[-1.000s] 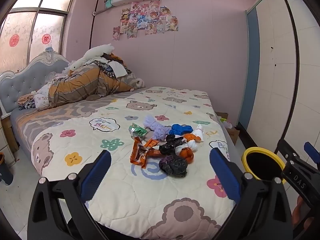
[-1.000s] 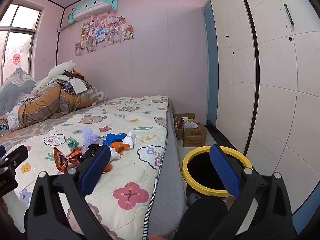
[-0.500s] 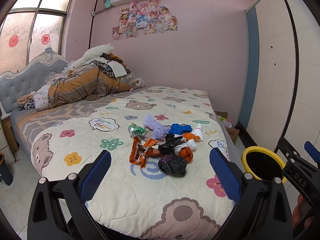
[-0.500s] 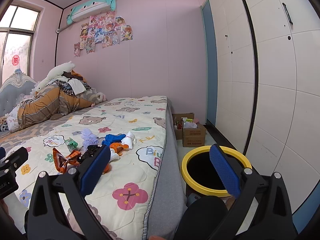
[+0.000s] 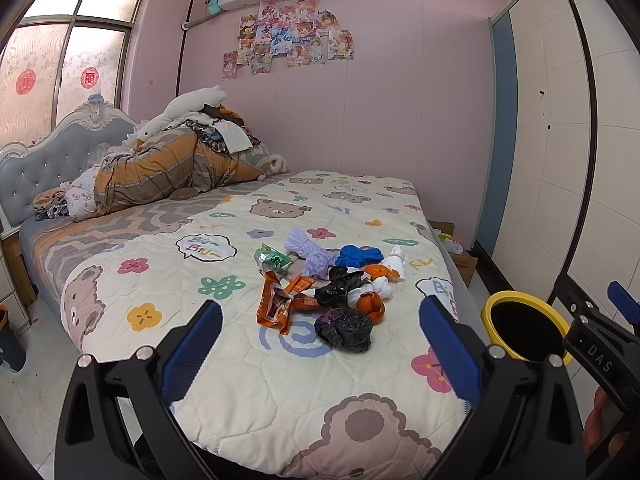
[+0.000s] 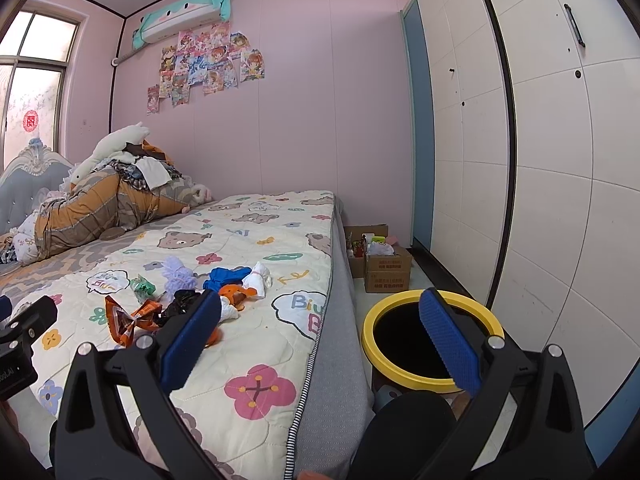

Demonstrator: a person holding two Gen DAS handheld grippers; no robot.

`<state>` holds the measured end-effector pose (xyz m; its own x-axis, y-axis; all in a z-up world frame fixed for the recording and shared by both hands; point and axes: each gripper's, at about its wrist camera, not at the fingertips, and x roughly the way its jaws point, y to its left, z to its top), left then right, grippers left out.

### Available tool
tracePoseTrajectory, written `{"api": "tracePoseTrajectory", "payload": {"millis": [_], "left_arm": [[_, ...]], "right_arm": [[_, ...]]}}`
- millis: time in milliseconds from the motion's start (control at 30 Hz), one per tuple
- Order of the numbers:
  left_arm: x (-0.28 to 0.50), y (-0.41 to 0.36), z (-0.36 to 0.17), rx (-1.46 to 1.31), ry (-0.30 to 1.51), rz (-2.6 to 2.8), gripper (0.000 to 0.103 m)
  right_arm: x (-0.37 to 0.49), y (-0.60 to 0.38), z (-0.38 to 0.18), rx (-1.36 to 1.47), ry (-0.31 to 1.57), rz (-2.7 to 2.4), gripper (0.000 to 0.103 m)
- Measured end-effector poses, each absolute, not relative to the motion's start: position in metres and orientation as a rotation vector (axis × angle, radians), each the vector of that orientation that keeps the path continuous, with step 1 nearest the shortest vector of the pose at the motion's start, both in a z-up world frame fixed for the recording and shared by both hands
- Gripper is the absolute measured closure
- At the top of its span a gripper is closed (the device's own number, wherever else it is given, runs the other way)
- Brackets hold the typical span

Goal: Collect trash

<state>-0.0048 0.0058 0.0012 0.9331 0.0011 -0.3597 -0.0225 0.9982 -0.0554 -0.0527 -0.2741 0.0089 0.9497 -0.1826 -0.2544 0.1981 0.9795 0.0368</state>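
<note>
I see the bed filling most of my view, its bear-print quilt bare near the foot. Beside the bed on the floor stands the yellow-rimmed bin, mouth open. On the bed, near the edge facing the bin, lies the trash pile: an orange wrapper, black bags, blue and lilac scraps. My left gripper and right gripper both hang with fingers spread wide, empty.
</note>
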Motion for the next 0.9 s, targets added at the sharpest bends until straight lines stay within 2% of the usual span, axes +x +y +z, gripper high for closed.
{"api": "tracePoseTrajectory", "payload": {"millis": [900], "left_arm": [[-0.0019,0.0011,-0.0046,-0.055,0.383,0.009,0.008]], "right_arm": [[-0.0512,-0.2748,0.0075,0.064,0.256,-0.198,0.008]]}}
